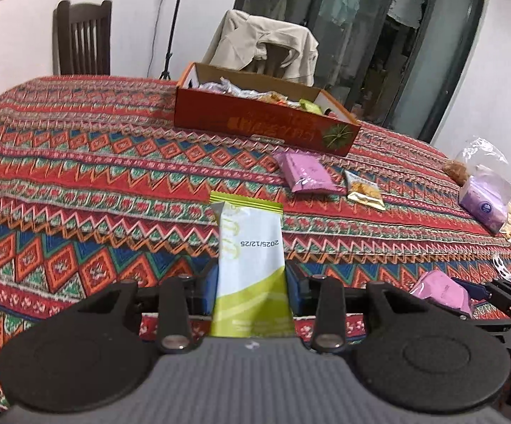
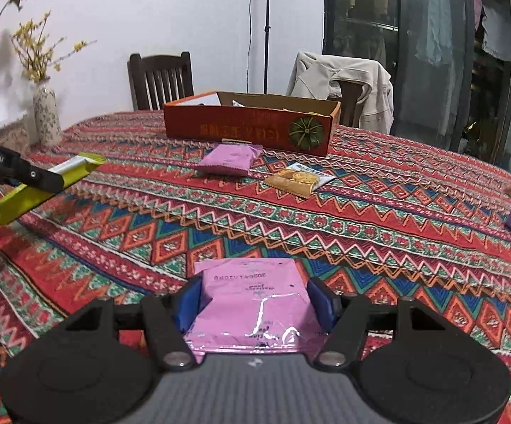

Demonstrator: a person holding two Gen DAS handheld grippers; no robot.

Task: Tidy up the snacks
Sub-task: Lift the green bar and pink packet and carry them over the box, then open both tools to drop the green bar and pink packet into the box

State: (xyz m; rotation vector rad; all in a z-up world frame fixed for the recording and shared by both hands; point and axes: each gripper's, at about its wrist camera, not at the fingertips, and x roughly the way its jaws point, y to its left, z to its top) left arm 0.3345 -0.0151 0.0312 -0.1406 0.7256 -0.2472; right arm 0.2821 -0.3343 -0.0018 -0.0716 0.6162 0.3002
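Observation:
My left gripper (image 1: 252,275) is shut on a green and white snack packet (image 1: 250,247), held above the patterned tablecloth (image 1: 78,176); the same green packet (image 2: 75,166) shows at the left of the right wrist view. My right gripper (image 2: 255,300) is shut on a pink snack packet (image 2: 252,293), which also shows at the lower right of the left wrist view as a pink packet (image 1: 439,291). An open red cardboard box (image 1: 266,123) (image 2: 248,127) with several snacks inside stands at the far side. In front of it lie another pink packet (image 1: 305,173) (image 2: 229,159) and a small yellow cracker packet (image 1: 363,190) (image 2: 298,178).
A flowered vase (image 2: 45,113) with dried stems stands at the far left of the table. A purple tissue pack in clear plastic (image 1: 485,198) lies at the right edge. Two chairs, one with a beige jacket (image 1: 266,46), stand behind the table.

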